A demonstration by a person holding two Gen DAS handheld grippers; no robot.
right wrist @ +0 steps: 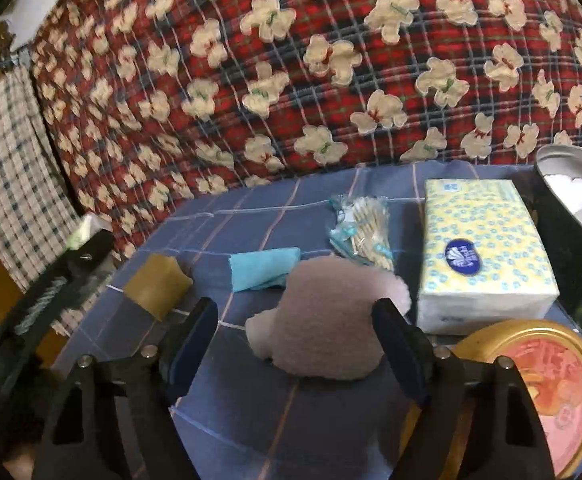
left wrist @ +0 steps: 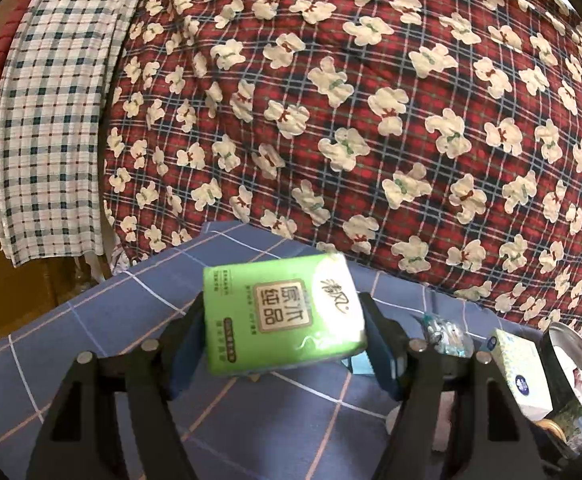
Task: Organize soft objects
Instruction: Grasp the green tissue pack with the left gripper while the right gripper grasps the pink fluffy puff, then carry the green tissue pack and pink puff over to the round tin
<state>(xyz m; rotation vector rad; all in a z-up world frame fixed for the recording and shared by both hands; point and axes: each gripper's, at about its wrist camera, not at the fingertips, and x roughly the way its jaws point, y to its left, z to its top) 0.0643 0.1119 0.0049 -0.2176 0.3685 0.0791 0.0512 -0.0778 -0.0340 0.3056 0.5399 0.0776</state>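
- The bench wears a blue cloth with a thin pale grid; behind it rises a big red plaid quilt printed with cream bears, and a blue-and-white checked cloth hangs to the left of it.
- On the blue cloth lie a yellow tissue pack, a bag of cotton swabs, a folded teal cloth and a tan sponge; a round gold-rimmed tin sits at the near right, a metal box beyond it.
- The left claw points slightly down, clamped on a green tissue pack held above the bench, a pad pressed against each side.
- The right claw tilts down toward the bench with its jaws apart around a grey fluffy pad lying on the cloth; the right pad is at its edge, the left stands clear.
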